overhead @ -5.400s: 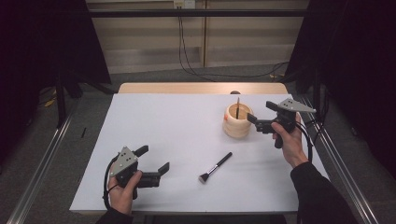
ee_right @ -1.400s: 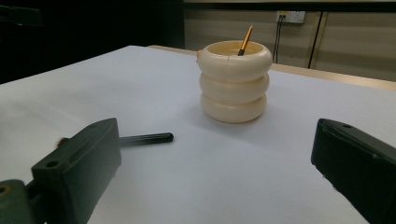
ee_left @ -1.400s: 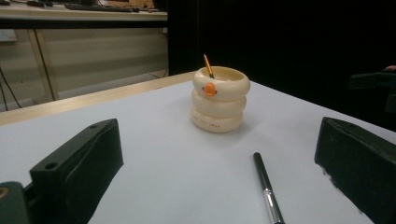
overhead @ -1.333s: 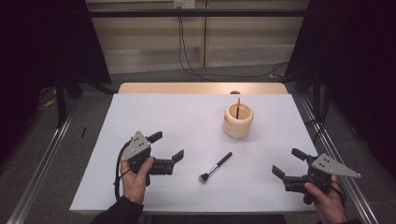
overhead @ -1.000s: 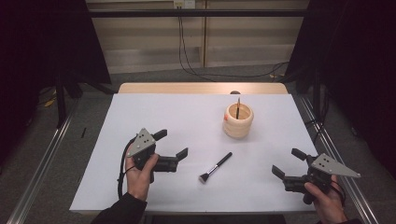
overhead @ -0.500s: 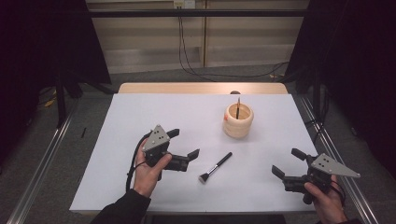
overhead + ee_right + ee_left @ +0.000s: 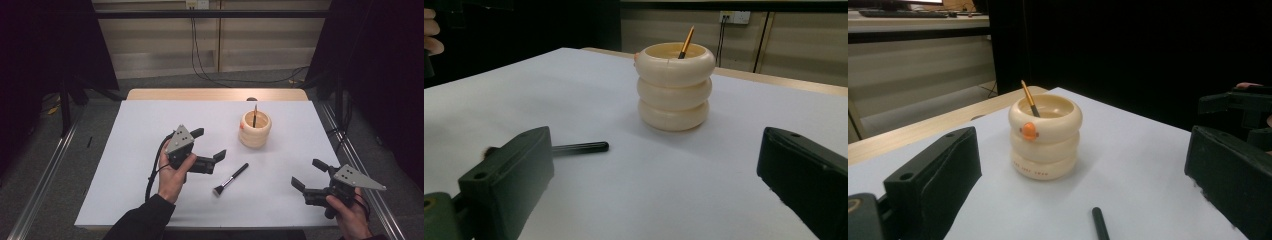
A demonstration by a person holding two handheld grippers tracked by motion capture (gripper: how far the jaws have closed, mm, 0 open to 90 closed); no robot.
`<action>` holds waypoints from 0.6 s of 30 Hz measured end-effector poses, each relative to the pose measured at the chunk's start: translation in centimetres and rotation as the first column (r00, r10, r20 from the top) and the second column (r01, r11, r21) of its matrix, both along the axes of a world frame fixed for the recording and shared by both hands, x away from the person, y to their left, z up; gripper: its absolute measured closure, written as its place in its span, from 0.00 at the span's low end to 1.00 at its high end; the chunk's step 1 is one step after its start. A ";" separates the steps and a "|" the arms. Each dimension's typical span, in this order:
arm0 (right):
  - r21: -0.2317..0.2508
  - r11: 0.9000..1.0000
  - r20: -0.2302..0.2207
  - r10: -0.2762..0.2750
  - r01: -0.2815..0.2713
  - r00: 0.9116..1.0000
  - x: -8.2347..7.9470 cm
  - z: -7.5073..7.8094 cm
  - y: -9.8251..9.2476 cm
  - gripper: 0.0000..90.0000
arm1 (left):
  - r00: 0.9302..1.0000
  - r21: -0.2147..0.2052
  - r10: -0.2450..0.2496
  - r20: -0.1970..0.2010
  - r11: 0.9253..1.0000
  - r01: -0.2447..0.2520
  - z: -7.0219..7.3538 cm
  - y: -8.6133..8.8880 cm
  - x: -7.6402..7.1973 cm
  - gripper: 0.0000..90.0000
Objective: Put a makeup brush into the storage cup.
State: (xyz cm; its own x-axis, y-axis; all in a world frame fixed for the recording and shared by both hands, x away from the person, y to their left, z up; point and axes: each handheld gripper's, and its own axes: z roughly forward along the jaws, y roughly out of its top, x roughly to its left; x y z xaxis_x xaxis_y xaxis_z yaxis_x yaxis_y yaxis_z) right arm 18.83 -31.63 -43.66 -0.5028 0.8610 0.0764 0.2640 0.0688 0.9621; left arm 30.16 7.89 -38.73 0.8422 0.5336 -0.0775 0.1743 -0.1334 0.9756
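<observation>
In the high view, a white-covered table (image 7: pixel 150 130) is shown, on which a cream ribbed holder (image 7: pixel 255 129) stands toward the far right corner with a thin pencil-like stick (image 7: pixel 255 115) upright inside it. A black makeup brush (image 7: pixel 231 178) lies flat near the middle of the table, its bristles toward the near edge. The left gripper (image 7: pixel 209 149) is held just left of the brush with its jaws spread and empty; the right gripper (image 7: pixel 309 173) is held near the near right corner, jaws likewise spread and empty. In the left gripper view, the holder (image 7: pixel 1045 136) is centred between the open jaws, and the tip of the brush handle (image 7: pixel 1101 223) is seen at the bottom edge. In the right gripper view, the holder (image 7: pixel 674 85) stands ahead and the brush (image 7: pixel 574 148) lies partly hidden behind the left-hand jaw. If the brush is the intended object, a closure started too high or off-axis is judged likely to roll the slim handle aside, and a wide sweep could knock the holder over.
</observation>
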 end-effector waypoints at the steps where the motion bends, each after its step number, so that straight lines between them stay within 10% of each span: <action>1: -0.001 1.000 0.001 0.000 0.000 1.000 0.0 0.0 0.0 0.02 | 1.000 0.005 -0.008 0.006 1.000 0.008 0.1 -0.2 0.0 0.02; 18: 0.000 1.000 -0.004 -0.001 0.001 1.000 0.0 0.0 0.0 0.02 | 1.000 0.041 -0.013 0.025 0.999 0.012 1.0 -1.9 0.2 0.03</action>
State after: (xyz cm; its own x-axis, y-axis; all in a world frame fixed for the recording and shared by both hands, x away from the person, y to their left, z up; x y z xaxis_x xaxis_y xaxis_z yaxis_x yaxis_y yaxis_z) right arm 18.85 -31.62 -43.69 -0.5012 0.8618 0.0783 0.2682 0.0686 0.9609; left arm 30.40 5.95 -37.70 0.8502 0.5254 -0.0346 0.1479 -0.1752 0.9734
